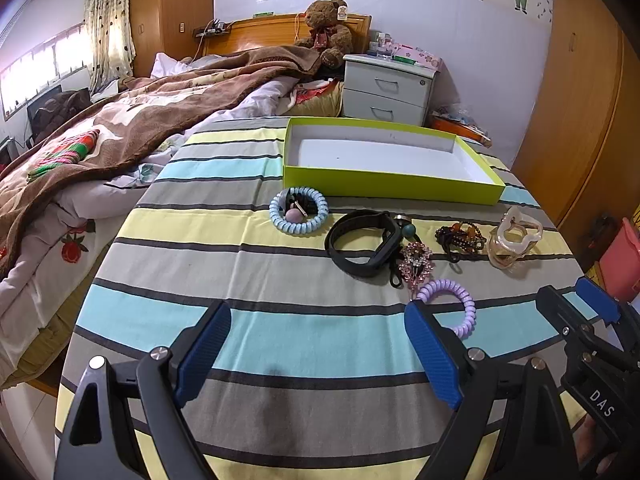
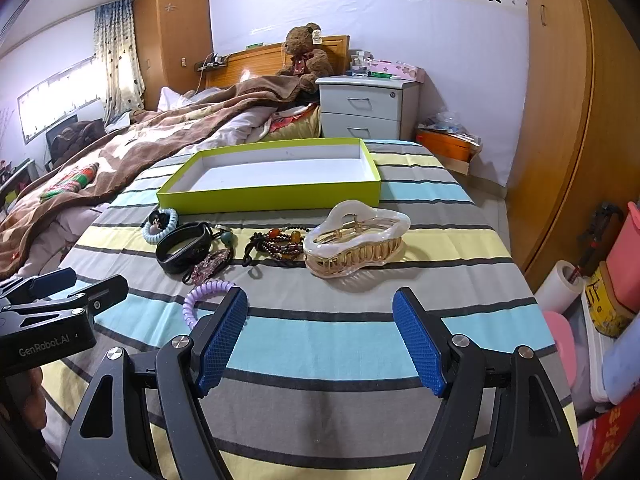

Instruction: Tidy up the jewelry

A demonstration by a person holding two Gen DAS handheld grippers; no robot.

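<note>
An empty lime-green box [image 1: 384, 190] [image 2: 272, 201] stands at the far side of the striped cloth [image 1: 280, 264]. In front of it lie a blue spiral hair tie [image 1: 298, 229] [image 2: 154, 237], a black wristband [image 1: 360, 269] [image 2: 180, 259], a pink rhinestone clip [image 1: 418, 260], a beaded bracelet [image 1: 460, 238] [image 2: 280, 245] and a cream claw clip [image 1: 514, 240] [image 2: 356, 240]. A purple spiral tie [image 1: 466, 304] [image 2: 196, 300] lies nearest. My left gripper [image 1: 318, 320] hovers open over bare cloth, left of the purple tie. My right gripper [image 2: 320, 304] is open too, short of the claw clip.
A bed with a brown blanket [image 1: 120, 128] adjoins the cloth's left side. Behind the box stands a white nightstand [image 2: 368, 108] with a teddy bear [image 2: 306, 56] beside it. Wooden wardrobe doors [image 2: 568, 120] and pink containers [image 2: 628, 256] crowd the right.
</note>
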